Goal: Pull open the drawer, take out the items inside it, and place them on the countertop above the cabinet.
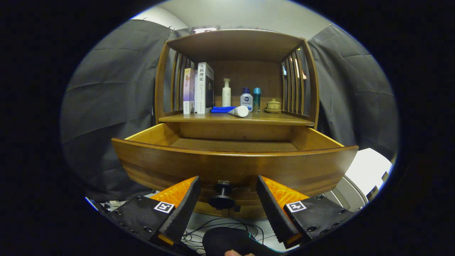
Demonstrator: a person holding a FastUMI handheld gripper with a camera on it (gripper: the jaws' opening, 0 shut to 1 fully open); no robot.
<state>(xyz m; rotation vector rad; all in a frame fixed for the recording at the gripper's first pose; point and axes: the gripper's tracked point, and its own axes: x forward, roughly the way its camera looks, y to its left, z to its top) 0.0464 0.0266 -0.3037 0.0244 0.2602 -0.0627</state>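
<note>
Item: brown wooden drawer (234,165), centre frame, pulled open; what I see of its floor is bare (front hidden). My gripper (227,199) jaws apart, flanking black round knob (221,201). Removal judged pending.

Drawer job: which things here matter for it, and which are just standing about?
Job: drawer, pulled open; its knob between the open tool fingers; countertop.
Standing about: books, bottles, blue cloth, lidded cup.
</note>
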